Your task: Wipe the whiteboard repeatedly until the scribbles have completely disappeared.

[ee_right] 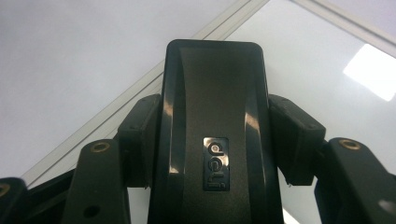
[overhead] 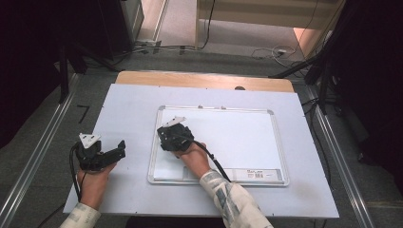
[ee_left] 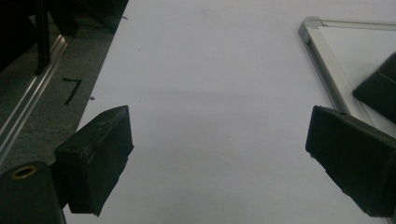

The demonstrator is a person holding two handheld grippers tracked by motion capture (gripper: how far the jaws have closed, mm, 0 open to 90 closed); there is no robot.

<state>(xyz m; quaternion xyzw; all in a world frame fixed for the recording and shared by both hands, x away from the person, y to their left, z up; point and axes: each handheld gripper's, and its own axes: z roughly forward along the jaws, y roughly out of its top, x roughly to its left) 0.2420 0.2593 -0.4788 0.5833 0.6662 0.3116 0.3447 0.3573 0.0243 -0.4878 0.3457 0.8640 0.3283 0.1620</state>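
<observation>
**Op A:** High view first: my right gripper [overhead: 167,135] sits over the near-left part of the whiteboard [overhead: 237,137], and my left gripper [overhead: 114,151] rests on the white table cover [overhead: 128,102], just off the board's left edge.

**Op B:** What's in the right one?

**Op A:** A black eraser [ee_right: 212,135]. In the right gripper view the jaws are clamped on its two long sides, and its long axis runs straight out between them, away from my hand. It's over the board's glossy face, close to the frame strip [ee_right: 154,86] that crosses at a slant.

**Op B:** And the left?

**Op A:** Jaws spread wide, nothing between them, only bare cover beneath. The board's corner [ee_left: 312,24] lies off to its right.

**Op B:** So which way does the wipe go?

**Op A:** I'd judge rightward; nearly all the open board lies to the eraser's right. The right hand is the one on it.

**Op B:** Count?

**Op A:** One board, one eraser, two grippers.
</observation>
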